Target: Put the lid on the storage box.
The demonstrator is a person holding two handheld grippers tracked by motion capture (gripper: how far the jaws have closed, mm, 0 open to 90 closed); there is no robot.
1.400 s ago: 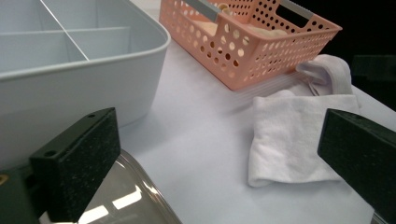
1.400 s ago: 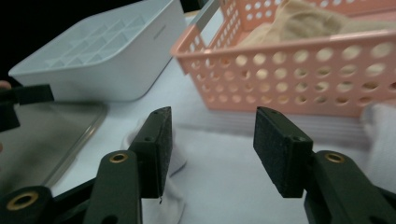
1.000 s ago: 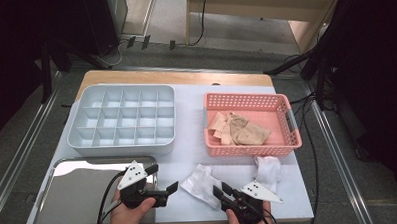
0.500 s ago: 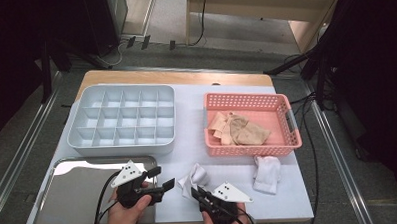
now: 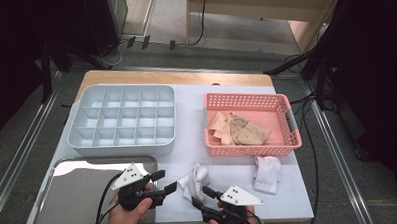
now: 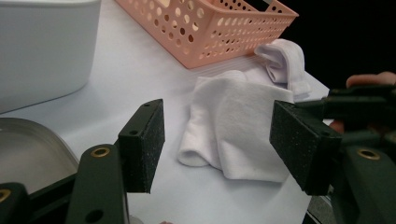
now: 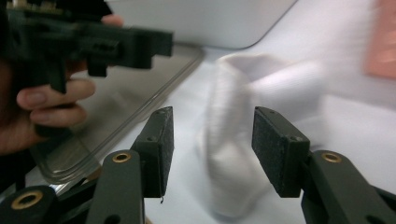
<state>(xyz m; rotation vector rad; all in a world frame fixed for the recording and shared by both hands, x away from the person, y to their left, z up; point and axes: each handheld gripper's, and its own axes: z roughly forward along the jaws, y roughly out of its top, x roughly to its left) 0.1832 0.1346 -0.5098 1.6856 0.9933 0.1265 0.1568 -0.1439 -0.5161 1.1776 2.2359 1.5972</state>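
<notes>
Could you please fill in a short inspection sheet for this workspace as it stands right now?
Surface: white table top, wooden strip along its far edge.
Job's things: crumpled white sock lying between the two grippers; second white sock folded in front of the basket.
Clutter: grey divider tray; pink basket with beige cloths; metal tray at near left.
Grippers: left gripper open, jaws just been closing, sock beyond them, untouched; right gripper open, jaws just been opening, sock between them.
Cables: black cable trails from left gripper.
Surroundings: dark floor, rails at both sides, wooden furniture behind.
</notes>
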